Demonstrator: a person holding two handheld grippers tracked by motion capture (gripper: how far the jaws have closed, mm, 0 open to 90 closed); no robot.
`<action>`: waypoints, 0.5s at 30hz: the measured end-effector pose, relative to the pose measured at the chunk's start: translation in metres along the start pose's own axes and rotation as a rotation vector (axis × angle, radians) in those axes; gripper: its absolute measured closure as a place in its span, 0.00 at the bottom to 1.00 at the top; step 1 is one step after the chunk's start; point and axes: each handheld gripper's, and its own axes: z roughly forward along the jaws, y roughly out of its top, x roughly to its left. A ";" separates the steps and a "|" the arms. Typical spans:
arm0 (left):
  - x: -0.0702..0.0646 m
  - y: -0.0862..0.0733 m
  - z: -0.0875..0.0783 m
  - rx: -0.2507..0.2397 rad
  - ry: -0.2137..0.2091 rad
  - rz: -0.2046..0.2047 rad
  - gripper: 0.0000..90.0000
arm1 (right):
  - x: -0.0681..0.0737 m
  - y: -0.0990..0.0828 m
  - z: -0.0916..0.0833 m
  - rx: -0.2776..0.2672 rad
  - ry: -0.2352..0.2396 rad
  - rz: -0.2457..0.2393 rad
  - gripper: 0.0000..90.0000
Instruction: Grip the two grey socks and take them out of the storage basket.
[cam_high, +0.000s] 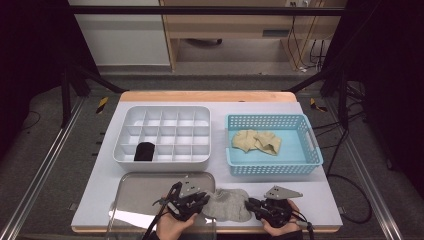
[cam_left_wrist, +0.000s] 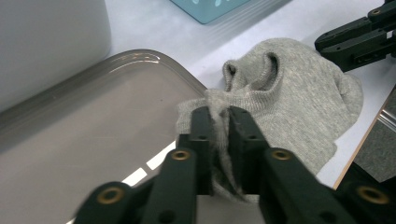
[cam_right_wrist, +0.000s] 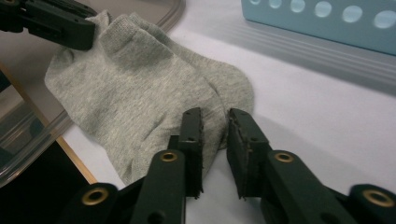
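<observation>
Two grey ankle socks (cam_high: 227, 205) lie stacked at the table's near edge, just right of the metal tray (cam_high: 145, 192). Your left gripper (cam_left_wrist: 218, 122) pinches a bunched fold at the cuff end; your right gripper (cam_right_wrist: 214, 122) rests by the toe end, jaws narrow with only a slim gap, nothing clearly clamped. Soft, light knit slumps and stretches, so grip both layers near an edge.

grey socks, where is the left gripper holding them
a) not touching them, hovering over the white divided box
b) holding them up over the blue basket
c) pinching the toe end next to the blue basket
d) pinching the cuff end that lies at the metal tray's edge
d: in the left gripper view the left gripper is shut on a bunched fold of the grey socks right at the rim of the metal tray.
</observation>
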 end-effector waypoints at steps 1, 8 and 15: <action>0.000 0.000 -0.001 -0.001 0.001 0.000 0.94 | 0.000 0.000 -0.001 0.001 0.001 -0.004 0.96; -0.001 -0.002 -0.005 -0.015 -0.010 0.001 0.96 | 0.001 0.003 -0.007 -0.010 -0.010 -0.013 0.99; -0.001 -0.004 -0.015 -0.044 -0.027 -0.013 0.96 | 0.001 0.016 -0.018 -0.075 -0.016 -0.020 0.99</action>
